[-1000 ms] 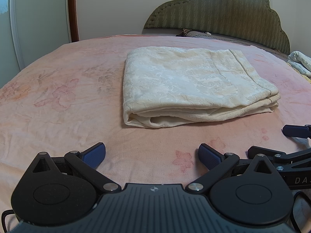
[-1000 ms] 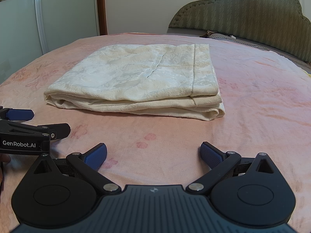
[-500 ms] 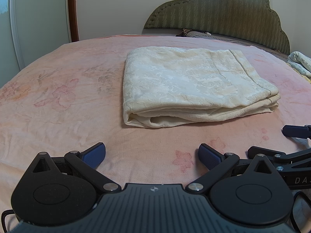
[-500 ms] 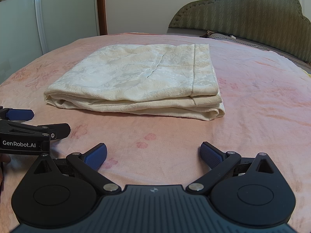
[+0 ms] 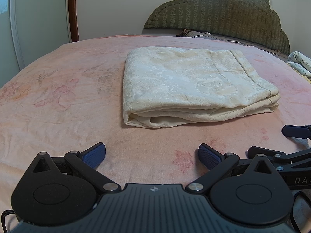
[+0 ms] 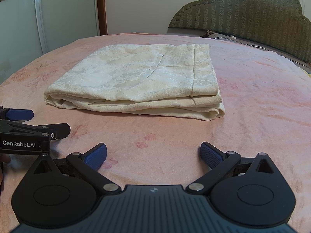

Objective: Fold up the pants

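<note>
Bed [image 5: 58,106]: pink floral cover, fills both views; green padded headboard [image 5: 223,11] at its far end.

Pants [image 5: 190,83]: cream, patterned fabric, lying in the middle of the bed as a flat rectangular stack of several layers, rounded fold edges toward the cameras, hem band along one side. By my judgement the folding is done or all but done; any next move calls only for squaring the loose layered corner [image 6: 213,110] or leaving the stack alone.

Left gripper [image 5: 151,155]: low over the bed, on the near side of the pants and apart from them, jaws spread wide, nothing between the blue pads.

Right gripper [image 6: 153,155]: likewise spread wide and empty, just beside the left one, also short of the pants' near edge, not touching the cloth.

Other fabric [image 5: 299,62]: small pale bundle at the bed's edge, beyond the pants.
</note>
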`<state>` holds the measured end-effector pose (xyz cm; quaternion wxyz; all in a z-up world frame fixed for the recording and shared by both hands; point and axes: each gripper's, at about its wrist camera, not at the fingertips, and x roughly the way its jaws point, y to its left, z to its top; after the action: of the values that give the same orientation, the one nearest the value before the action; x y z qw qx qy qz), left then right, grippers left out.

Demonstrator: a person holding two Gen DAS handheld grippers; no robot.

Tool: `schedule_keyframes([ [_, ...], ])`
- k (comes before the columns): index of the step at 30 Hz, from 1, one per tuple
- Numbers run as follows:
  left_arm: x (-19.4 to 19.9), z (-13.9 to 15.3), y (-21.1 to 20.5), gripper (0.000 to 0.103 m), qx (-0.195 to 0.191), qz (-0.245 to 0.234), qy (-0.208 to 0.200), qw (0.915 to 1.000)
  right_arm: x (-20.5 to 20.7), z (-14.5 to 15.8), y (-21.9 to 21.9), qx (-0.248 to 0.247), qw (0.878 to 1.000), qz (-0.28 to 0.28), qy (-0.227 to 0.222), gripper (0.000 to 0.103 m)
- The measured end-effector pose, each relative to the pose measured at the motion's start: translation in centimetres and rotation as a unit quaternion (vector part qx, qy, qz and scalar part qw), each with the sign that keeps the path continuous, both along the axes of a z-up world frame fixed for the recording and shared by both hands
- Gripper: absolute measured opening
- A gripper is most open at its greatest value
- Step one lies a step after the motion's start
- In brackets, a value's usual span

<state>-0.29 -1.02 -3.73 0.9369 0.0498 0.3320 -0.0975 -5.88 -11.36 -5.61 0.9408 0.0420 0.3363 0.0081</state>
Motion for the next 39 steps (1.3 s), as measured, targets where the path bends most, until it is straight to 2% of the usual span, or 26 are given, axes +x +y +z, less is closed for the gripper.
schedule_keyframes([
  [39,-1.0,0.8,0.4,0.103,-0.001,0.004,0.014,0.9999,0.0,0.0,0.1,0.0,1.0,0.0,0.0,0.103],
])
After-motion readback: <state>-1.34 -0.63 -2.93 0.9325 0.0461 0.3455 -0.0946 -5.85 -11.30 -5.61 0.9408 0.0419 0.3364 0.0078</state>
